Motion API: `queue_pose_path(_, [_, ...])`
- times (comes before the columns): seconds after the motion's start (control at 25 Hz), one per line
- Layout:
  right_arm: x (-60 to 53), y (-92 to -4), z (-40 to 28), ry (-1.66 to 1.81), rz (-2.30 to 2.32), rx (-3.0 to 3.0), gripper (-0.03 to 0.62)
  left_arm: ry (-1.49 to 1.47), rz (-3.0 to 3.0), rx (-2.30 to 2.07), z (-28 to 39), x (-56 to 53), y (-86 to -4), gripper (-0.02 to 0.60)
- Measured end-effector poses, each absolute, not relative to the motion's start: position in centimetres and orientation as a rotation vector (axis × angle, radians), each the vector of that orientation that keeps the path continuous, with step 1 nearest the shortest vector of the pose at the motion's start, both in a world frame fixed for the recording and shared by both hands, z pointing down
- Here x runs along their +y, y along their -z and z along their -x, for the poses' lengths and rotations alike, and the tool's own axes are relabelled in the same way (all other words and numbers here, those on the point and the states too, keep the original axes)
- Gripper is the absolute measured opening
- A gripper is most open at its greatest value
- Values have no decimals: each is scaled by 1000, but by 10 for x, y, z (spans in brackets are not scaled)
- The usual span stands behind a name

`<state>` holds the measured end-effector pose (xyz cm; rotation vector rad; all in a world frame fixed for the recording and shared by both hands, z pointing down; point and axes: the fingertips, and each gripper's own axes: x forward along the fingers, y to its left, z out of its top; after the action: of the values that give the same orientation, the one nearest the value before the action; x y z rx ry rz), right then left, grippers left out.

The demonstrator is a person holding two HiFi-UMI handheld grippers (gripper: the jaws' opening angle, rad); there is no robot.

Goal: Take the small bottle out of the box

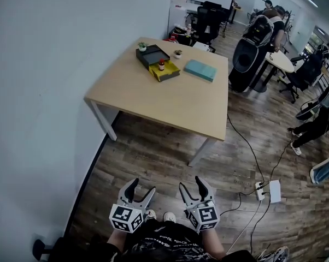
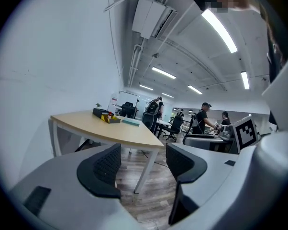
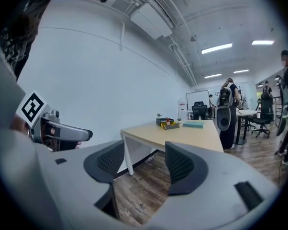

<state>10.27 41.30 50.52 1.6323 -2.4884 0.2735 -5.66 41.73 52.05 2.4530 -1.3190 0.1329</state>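
Far ahead, a dark box point(image 1: 151, 55) with a yellow part point(image 1: 166, 72) beside it lies on the wooden table point(image 1: 153, 100). A small red-capped bottle point(image 1: 161, 64) stands upright on the yellow part. Both grippers hang low by the person's body, well short of the table. My left gripper point(image 1: 142, 186) is open and empty, and my right gripper point(image 1: 191, 183) is open and empty too. In the left gripper view the jaws point(image 2: 143, 152) frame the floor, with the box point(image 2: 98, 112) distant. In the right gripper view the gripper point(image 3: 144, 155) points toward the table and box point(image 3: 165, 122).
A teal book point(image 1: 200, 70) and small plant pots point(image 1: 178, 53) share the table. A white wall runs along the left. A black case point(image 1: 248, 53), office chairs and several people fill the right. A cable, a power strip point(image 1: 259, 190) and a white box point(image 1: 275, 191) lie on the wooden floor.
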Motion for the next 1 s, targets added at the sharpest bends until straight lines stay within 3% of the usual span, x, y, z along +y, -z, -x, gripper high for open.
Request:
queue_pose_path(0.56, [404,-511,-53,-241,-1654,-2419,277,-206,-2415,-1352,115,398,-532,301])
queue_pose_path(1.0, [383,-528,-51,-296,-1643,-2427,276,-101,-2440,-1293,114,390,-530,301])
